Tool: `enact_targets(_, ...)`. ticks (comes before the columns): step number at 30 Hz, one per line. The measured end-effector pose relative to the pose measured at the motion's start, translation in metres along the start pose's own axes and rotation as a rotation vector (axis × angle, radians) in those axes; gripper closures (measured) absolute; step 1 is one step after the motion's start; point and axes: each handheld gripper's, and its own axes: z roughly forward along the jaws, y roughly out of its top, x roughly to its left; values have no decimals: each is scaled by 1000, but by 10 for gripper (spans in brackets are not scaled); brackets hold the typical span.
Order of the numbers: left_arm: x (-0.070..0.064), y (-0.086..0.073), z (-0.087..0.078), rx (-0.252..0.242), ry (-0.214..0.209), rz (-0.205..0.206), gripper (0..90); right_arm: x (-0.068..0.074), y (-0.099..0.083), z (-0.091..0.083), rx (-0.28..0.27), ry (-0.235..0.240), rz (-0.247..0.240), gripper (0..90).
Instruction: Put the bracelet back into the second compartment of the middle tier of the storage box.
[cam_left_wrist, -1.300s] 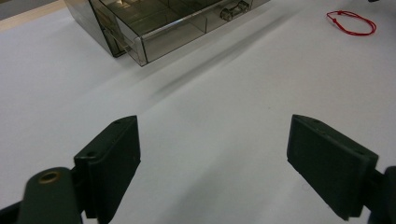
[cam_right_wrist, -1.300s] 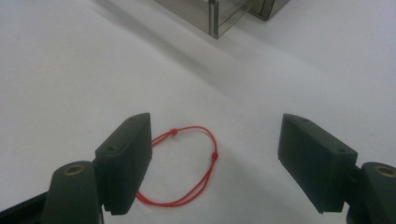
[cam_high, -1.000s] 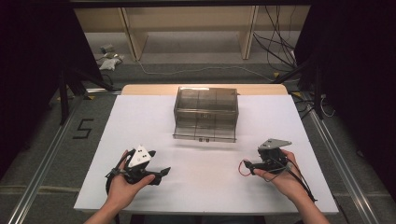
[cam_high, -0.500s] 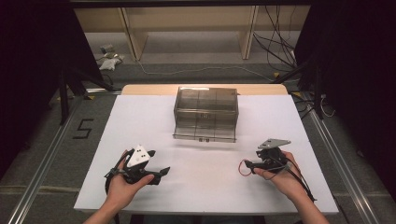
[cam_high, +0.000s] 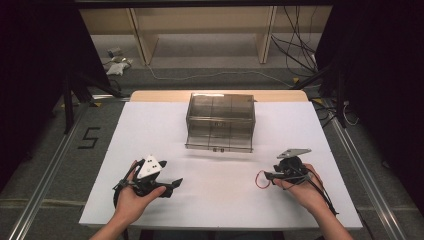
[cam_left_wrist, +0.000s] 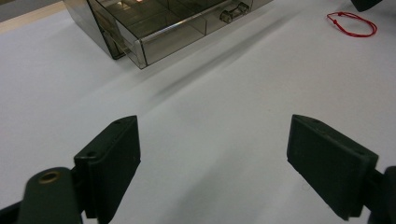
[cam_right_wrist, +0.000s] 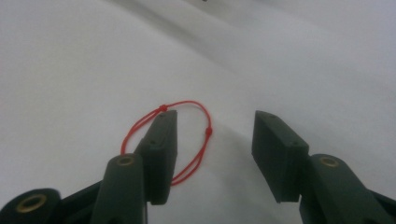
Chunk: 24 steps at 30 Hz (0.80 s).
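Observation:
A thin red string loop lies flat on the white table top. My right gripper is open and low over it, one finger resting inside the loop, the other to its side. From above, the red loop sits just left of the right gripper. The loop also lies far off at the top right of the left gripper view. My left gripper is open over bare table with nothing between its fingers; in the high view the left gripper is at the front left.
A smoky transparent drawer box with several compartments stands at the middle back of the white table; its front corner is ahead of the left gripper. Shelving and cables lie on the floor beyond.

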Motion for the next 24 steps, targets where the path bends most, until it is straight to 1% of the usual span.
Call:
enact_targets(4, 0, 0, -2, -3, 2, -1, 174, -2, 6, 6, 20, -4, 15, 562)
enact_targets(6, 0, 0, -2, -6, 4, -4, 174, 0, 7, 8, 34, 1, 19, 584)
enact_targets(8, 1, 0, -1, -2, 0, -2, 174, 2, 8, 10, 42, 1, 3, 589)
enact_targets(11, 1, 0, -1, 1, 0, 3, 174, 3, 7, 13, 68, -3, 12, 602)
enact_targets(14, 0, 0, -1, -3, 1, 0, 174, 3, 7, 13, 67, -11, 6, 638)
enact_targets(16, 0, 0, -1, -2, 2, -1, 174, 6, 6, 13, 68, -39, -5, 683)
enact_targets(17, 0, 0, -1, -2, 2, -1, 174, 6, 6, 13, 68, -39, -5, 683)
enact_targets(18, 0, 0, -1, -2, 2, -1, 174, 8, 5, 13, 65, -49, -4, 723)
enact_targets(19, 0, 0, -1, -2, 2, 1, 174, 8, 5, 13, 65, -49, -4, 723)
enact_targets(23, 0, 0, -1, -1, 0, 4, 174, 9, 4, 13, 65, -47, 2, 783)
enact_targets(24, 0, 0, -1, -1, 0, 1, 174, 9, 3, 13, 62, -45, 9, 801)
